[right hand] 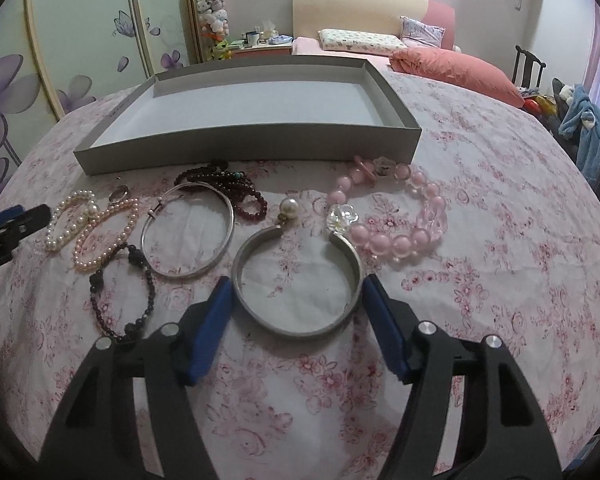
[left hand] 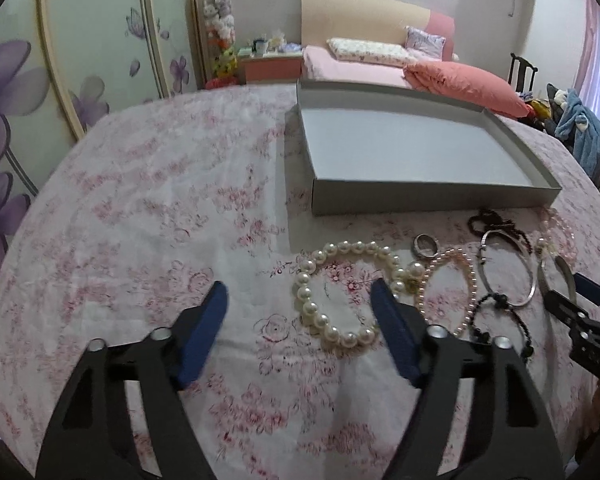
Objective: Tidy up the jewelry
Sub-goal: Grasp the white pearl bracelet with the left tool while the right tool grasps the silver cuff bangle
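Observation:
A white pearl bracelet [left hand: 320, 316] lies on the floral cloth. My left gripper [left hand: 298, 300] hangs open over it: the right pad [left hand: 388, 320] covers the bracelet's right side and the left pad stands well clear. A silver cuff bangle [right hand: 296, 330] with a pearl and a crystal end lies flat between the pads of my right gripper [right hand: 296, 286], which touch its two sides. The grey shallow box [right hand: 252, 144] stands empty behind the jewelry.
Beside the cuff lie a pink bead bracelet [right hand: 400, 236], a thin silver bangle [right hand: 188, 232], dark red beads [right hand: 236, 188], a black bead bracelet [right hand: 124, 292], a pink pearl bracelet [right hand: 108, 236] and a ring [right hand: 120, 194]. A bed stands behind the table.

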